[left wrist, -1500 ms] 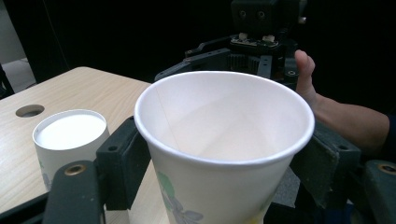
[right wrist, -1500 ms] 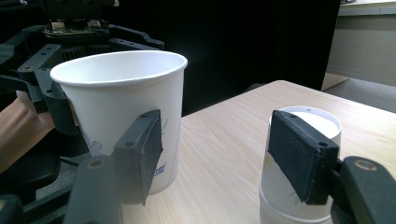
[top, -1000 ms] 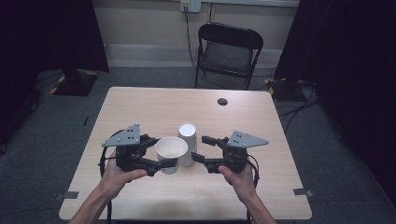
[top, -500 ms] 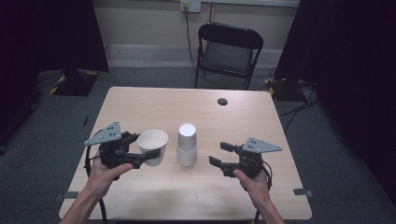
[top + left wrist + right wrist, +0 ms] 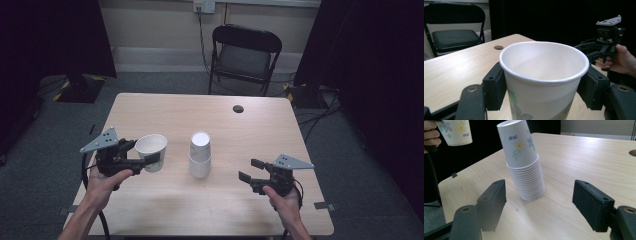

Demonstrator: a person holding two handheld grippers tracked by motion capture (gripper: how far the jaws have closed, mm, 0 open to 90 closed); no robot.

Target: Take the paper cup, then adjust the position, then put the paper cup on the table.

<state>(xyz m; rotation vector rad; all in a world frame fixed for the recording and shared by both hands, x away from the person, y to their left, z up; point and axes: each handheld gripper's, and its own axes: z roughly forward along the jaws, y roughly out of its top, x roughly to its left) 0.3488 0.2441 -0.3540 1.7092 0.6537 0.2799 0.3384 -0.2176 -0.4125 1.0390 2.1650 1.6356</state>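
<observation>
Pale wood tabletop [image 5: 260, 130], small hole [image 5: 238, 108] near far edge. Mid-tabletop, upside-down cup stack [image 5: 200, 155]. Left claw [image 5: 150, 161] clamped on upright cup [image 5: 151, 152], left of stack. Right claw [image 5: 251, 170] wide, nothing held.

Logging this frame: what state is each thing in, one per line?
Left gripper: shut on the single paper cup.
Single paper cup: upright, mouth up, held clear of the stack.
Cup stack: upside down, nested, standing on the table.
Right gripper: open, holding nothing.
Folding chair: unfolded, unoccupied, behind the table.
</observation>
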